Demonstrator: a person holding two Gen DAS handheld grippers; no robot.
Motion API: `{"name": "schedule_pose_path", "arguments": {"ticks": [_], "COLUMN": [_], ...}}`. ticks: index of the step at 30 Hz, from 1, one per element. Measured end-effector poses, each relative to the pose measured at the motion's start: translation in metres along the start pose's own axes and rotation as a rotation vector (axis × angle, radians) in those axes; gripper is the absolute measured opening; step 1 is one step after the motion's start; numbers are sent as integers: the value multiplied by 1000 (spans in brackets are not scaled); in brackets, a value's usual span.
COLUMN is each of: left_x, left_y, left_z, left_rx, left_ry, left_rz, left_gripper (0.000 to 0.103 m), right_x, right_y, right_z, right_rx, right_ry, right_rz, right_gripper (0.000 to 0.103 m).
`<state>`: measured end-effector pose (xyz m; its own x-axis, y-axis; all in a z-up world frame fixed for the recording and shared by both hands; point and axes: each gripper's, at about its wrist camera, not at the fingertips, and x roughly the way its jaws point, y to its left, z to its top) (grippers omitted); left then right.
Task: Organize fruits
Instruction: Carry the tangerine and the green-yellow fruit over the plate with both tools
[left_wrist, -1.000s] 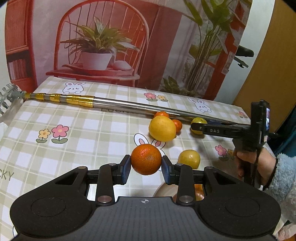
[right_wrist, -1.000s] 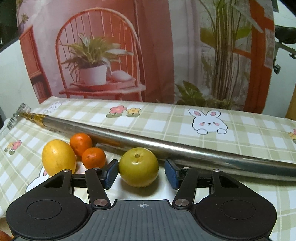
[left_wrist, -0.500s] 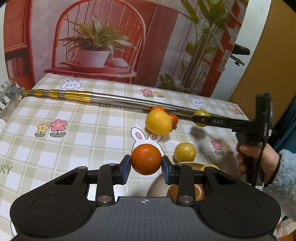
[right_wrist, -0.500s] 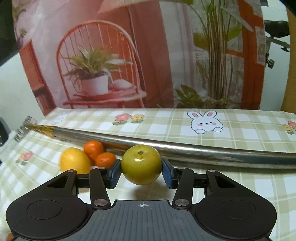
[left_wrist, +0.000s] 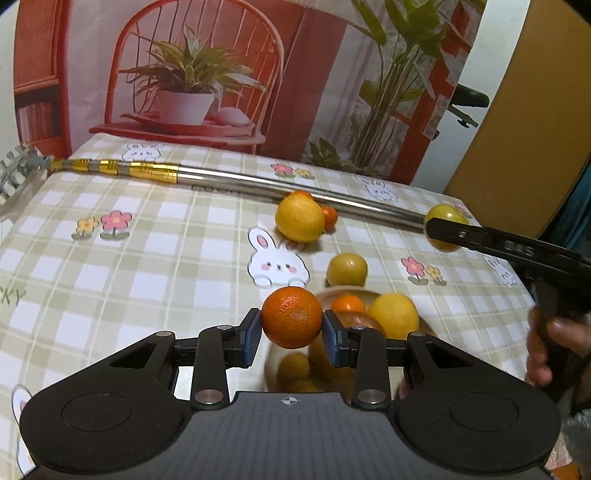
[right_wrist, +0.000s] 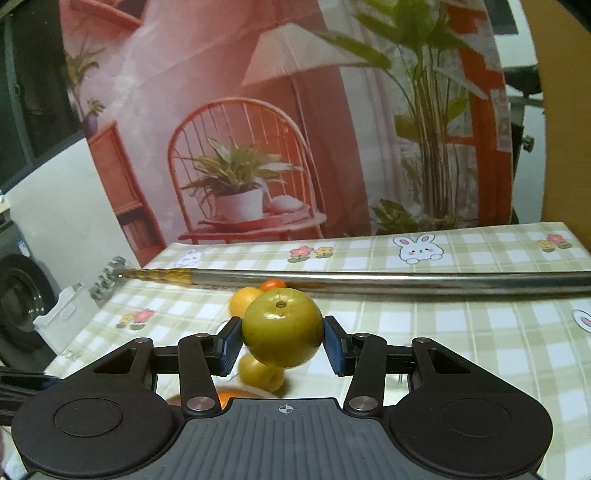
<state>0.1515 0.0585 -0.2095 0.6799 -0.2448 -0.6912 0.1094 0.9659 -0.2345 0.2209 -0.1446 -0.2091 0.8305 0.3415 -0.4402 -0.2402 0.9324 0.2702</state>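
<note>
My left gripper (left_wrist: 291, 334) is shut on an orange (left_wrist: 291, 317), held above the near rim of a wooden bowl (left_wrist: 334, 295) that holds an orange, a yellow fruit (left_wrist: 393, 314) and more fruit. My right gripper (right_wrist: 282, 341) is shut on a green-yellow fruit (right_wrist: 282, 332), lifted off the table; it also shows at the right of the left wrist view (left_wrist: 445, 227). On the cloth lie a large yellow fruit (left_wrist: 299, 218), small oranges (left_wrist: 328, 216) behind it and a small yellow fruit (left_wrist: 347, 269) beside the bowl.
A long metal pole (left_wrist: 258, 181) with gold bands lies across the checked tablecloth behind the fruit. A hand (left_wrist: 550, 347) grips the right tool at the table's right edge. A printed backdrop stands behind the table. A white object (right_wrist: 62, 314) sits off the left edge.
My right gripper shut on the green-yellow fruit and lifted it up and back from the pole. My left gripper carried the orange back toward the bowl.
</note>
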Motion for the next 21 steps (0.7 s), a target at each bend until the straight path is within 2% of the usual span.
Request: {"name": "schedule_pose_path", "arguments": {"ticks": [3,7,15,21], "left_x": [-4,-12,-20,-22], "left_y": [-5,-12,-31,-41], "left_z": [-10,-20,-39,-53], "left_rx": [6,28,87,133], "left_ry": [12,18,53,70], "left_rz": [-9,-21,-63,-60], "left_gripper": [37,37,38,38], "right_x": [-25,-47,-73,-86], "right_y": [12,20,48,46], "right_z": [-15,-34,-60,-66], "right_rx": [-20,42,-27,-18], "right_ry": [-28,-24,-3,-15], "right_rz": [-12,4,23,11], "right_gripper": [43,43,43,43]}}
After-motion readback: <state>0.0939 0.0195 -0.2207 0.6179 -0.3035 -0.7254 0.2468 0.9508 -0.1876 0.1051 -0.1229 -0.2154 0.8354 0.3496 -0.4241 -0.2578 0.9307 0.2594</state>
